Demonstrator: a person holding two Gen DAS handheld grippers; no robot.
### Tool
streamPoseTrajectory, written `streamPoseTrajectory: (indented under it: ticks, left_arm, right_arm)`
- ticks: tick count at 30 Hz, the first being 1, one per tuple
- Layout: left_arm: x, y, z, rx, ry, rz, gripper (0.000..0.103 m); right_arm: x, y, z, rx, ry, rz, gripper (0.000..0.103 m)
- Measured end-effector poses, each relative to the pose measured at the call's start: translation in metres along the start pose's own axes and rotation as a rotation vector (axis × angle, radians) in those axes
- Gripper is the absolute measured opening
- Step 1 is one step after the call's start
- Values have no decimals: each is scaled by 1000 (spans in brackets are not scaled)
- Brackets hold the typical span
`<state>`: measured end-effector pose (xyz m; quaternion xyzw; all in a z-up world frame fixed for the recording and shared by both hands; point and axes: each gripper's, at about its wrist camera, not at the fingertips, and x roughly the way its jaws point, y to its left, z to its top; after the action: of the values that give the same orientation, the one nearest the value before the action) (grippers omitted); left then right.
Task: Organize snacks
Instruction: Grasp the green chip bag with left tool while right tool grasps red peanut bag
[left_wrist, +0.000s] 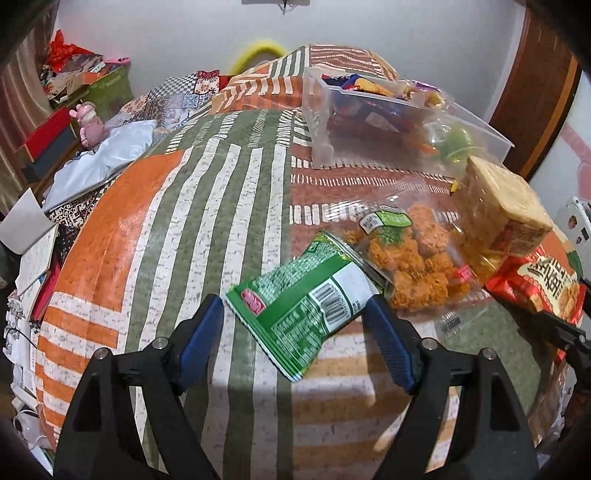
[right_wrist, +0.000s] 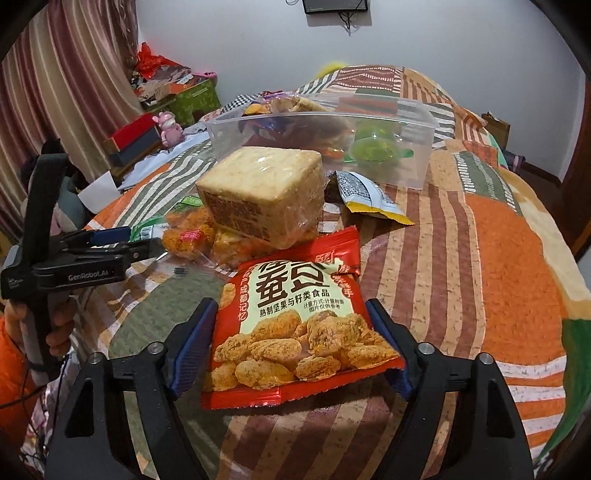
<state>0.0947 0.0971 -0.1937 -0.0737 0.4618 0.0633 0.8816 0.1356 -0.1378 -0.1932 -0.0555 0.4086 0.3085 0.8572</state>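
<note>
Here, the left claw (left_wrist: 295, 332) is spread around the flat green foil snack packet (left_wrist: 304, 308) and the right claw (right_wrist: 291, 347) around the red crinkly snack bag (right_wrist: 295, 328) on the patchwork-covered bed (left_wrist: 207, 206), neither visibly pinched, so a slippery wrapper may be squeezed out sideways.

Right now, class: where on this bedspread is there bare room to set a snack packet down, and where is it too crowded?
Free: the broad striped stretch of bedspread left of the green packet, in front of the clear bin. Also the orange-and-striped area right of the red packet. Crowded: the middle, where the clear bag of orange snacks, wrapped biscuit block and yellow-edged packet overlap.
</note>
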Motion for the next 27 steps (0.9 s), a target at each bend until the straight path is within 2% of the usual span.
streamPoseTrajectory:
  ticks: [8, 12, 14, 19, 22, 24, 27]
  left_arm:
    - [12, -1, 9, -15, -11, 11, 84]
    - [14, 0, 10, -21, -24, 8, 82]
    - [13, 0, 9, -23, -34, 12, 69]
    - [6, 0, 2, 10, -54, 29, 47]
    - [1, 2, 0, 6, -54, 15, 44]
    - [-2, 3, -1, 4, -56, 7, 42]
    - [-12, 3, -1, -2, -74, -2, 42]
  right_arm:
    - [-4, -3, -4, 17, -17, 15, 69]
    - [-8, -8, -4, 33, -22, 19, 67]
    - [-10, -11, -5, 40, -25, 19, 67]
    - [-18, -21, -8, 64, -34, 10, 66]
    - [-25, -29, -8, 84, -45, 0, 65]
    - [-29, -33, -7, 100, -55, -2, 63]
    - [-34, -40, -3, 120, -61, 22, 40]
